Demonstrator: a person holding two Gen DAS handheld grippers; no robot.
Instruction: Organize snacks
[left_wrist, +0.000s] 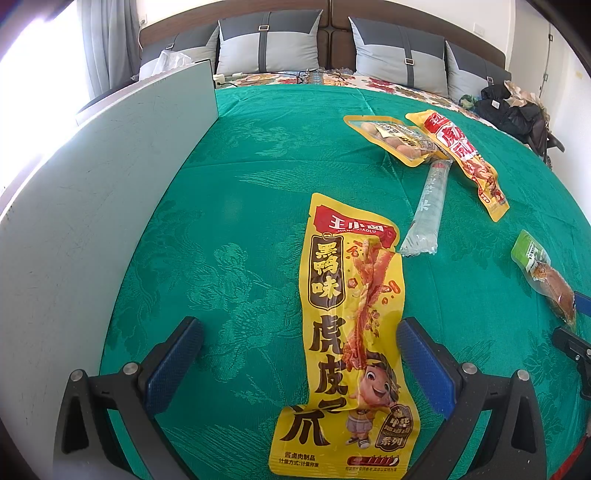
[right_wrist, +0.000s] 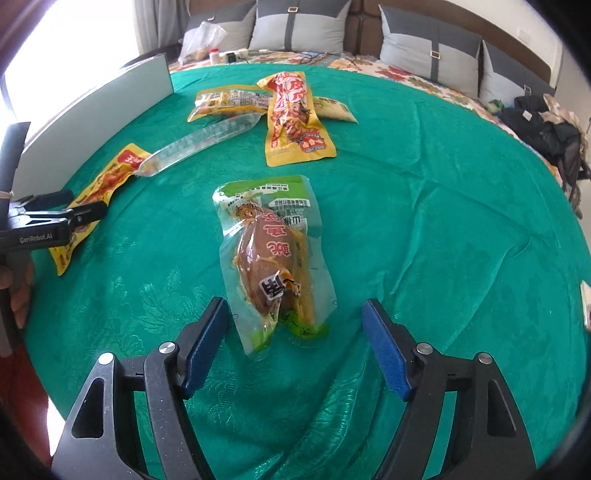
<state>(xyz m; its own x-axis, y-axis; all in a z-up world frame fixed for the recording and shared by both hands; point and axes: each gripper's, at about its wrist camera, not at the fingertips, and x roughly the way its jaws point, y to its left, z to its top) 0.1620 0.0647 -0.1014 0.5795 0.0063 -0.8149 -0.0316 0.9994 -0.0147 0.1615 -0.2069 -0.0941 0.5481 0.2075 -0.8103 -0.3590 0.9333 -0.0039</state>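
Observation:
Snack packs lie on a green cloth. My left gripper is open, its blue pads either side of a long yellow chicken-feet pack lying flat. My right gripper is open around the near end of a clear pack with a brown drumstick; that pack also shows in the left wrist view. Further off lie a second yellow chicken-feet pack, a yellow egg pack and a clear tube pack. The left gripper shows at the left edge of the right wrist view.
A white board stands upright along the cloth's left edge. Behind the cloth is a bed with grey pillows. Dark clothes are piled at the far right. A plastic bag lies at the back left.

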